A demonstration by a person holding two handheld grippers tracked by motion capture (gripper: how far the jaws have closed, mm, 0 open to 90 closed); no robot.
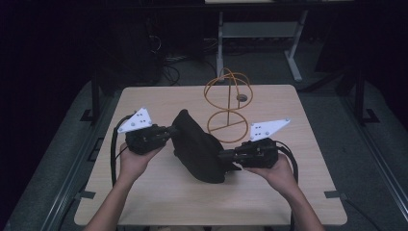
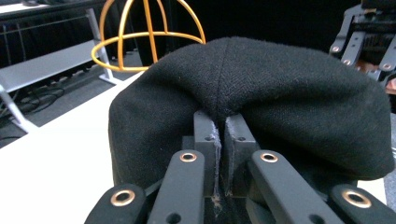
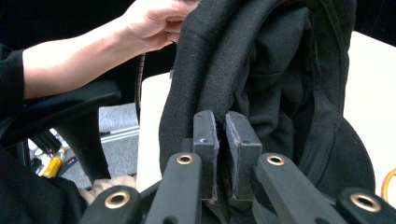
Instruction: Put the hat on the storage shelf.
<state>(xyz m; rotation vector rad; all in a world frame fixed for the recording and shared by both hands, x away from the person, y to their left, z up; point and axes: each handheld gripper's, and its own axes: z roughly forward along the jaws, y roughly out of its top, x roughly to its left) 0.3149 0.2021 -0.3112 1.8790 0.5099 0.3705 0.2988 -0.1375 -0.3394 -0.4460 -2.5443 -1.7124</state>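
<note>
A black wool cap [image 1: 199, 147] is held up over the middle of the table between both grippers. My left gripper [image 1: 169, 131] is shut on its left edge; in the left gripper view the jaws pinch the fabric [image 2: 261, 88] at the crown seam, gripper [image 2: 219, 123]. My right gripper [image 1: 227, 155] is shut on the cap's right side. In the right gripper view the jaws close on a fold of the cap [image 3: 219, 56], gripper [image 3: 222, 119], with the inside lining showing. A gold wire hat stand [image 1: 227, 103] rises just behind the cap.
The light wooden table [image 1: 159, 202] has bare surface in front of and beside the cap. A small round hole [image 1: 241, 97] lies near the stand. Dark floor, cables and a white desk frame [image 1: 293, 53] lie beyond the far edge.
</note>
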